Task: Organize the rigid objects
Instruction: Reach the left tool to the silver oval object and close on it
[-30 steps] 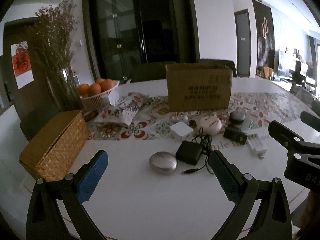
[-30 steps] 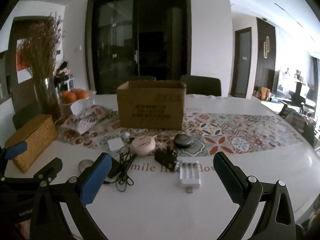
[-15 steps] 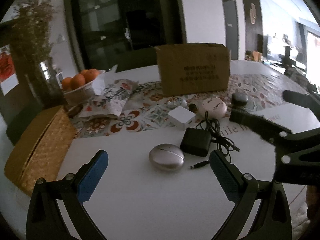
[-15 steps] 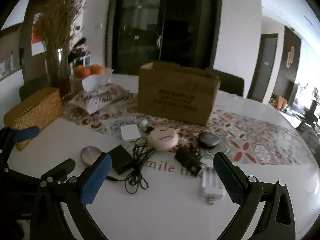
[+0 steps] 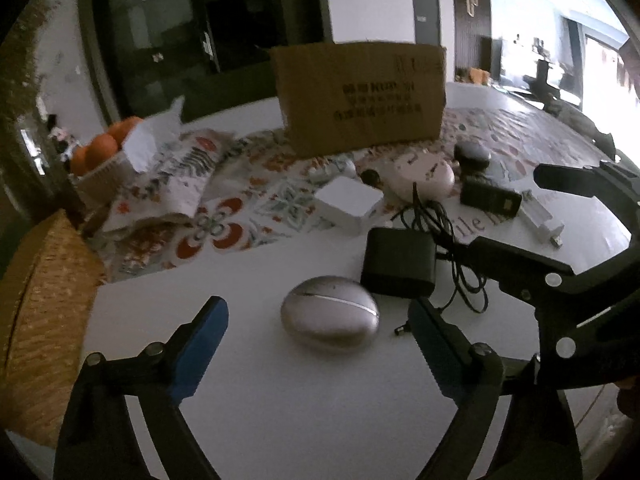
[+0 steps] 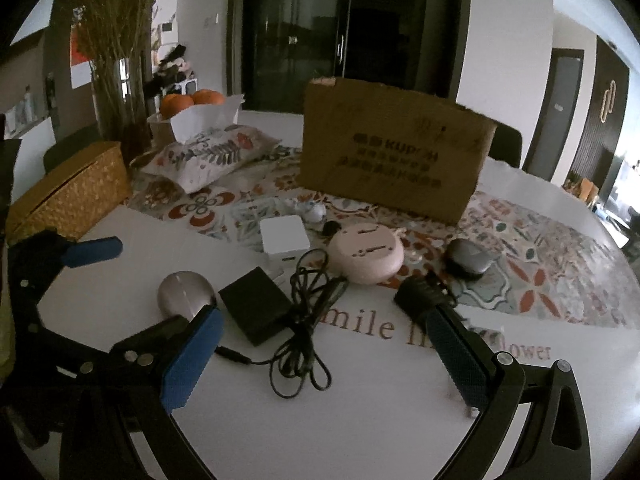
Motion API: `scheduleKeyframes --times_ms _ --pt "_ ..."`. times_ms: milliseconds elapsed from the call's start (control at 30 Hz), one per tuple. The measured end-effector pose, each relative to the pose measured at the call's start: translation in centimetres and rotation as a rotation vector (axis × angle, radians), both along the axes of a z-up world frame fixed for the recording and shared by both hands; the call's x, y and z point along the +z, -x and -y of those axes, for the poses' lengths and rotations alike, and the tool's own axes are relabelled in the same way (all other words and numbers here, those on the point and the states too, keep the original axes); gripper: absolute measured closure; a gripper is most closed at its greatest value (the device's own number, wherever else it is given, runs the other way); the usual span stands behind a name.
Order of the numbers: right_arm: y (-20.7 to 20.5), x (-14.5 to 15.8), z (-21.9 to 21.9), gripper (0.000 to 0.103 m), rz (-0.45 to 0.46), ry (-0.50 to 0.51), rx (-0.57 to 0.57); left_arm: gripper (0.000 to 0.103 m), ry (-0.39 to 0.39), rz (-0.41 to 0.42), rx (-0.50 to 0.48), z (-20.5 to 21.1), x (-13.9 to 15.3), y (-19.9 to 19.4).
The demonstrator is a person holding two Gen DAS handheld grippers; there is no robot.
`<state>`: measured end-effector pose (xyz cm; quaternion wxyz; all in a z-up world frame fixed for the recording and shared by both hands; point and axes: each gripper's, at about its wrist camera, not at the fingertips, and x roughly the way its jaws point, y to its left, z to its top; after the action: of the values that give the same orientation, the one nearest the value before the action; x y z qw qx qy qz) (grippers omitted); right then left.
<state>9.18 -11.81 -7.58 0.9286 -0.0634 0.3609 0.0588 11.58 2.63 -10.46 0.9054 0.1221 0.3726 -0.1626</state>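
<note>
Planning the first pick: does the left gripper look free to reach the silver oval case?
Probably yes. The silver case lies on bare table just ahead of the left gripper, whose jaws are closing with nothing between them; only the black adapter crowds its far side.

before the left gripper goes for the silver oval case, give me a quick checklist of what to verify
1. Left gripper empty: ok; its jaws are closing, with nothing between the pads.
2. Silver oval case lined up: ok, it lies on the white table just ahead of the gap between the fingers.
3. Case free of neighbours: not ok, the black power adapter sits close behind it; touching or not, cannot tell.
4. Adapter cable clear of the case: ok, its plug lies to the case's right.
5. Right gripper out of the way: not ok, it sits close beside the left one, over the cable.
6. Cardboard box open on top: cannot tell.
</note>
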Motion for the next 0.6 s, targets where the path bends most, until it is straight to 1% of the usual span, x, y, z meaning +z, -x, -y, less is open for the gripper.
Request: scheduleKeyframes --times_ms 67,267,367,600 --pt "-0.3 -0.4 -0.2 0.0 -0.013 0.002 -0.004 0.016 -0.001 -0.015 -0.013 0.0 -0.5 -0.5" --pt "-1.0 -1.3 -0.6 0.0 -0.032 0.013 -0.01 0.018 0.026 -0.068 -0.045 0.0 -1.9 -1.8" --pt "-1.4 -1.6 -0.6 0.0 -0.045 0.022 -0.017 0.023 0.034 -0.094 -0.045 0.1 -2.5 -2.3" --pt "-2.0 -2.3 -0.7 0.0 -0.067 0.03 -0.021 0.026 0.051 -0.132 -0.046 0.0 -3.4 -3.2"
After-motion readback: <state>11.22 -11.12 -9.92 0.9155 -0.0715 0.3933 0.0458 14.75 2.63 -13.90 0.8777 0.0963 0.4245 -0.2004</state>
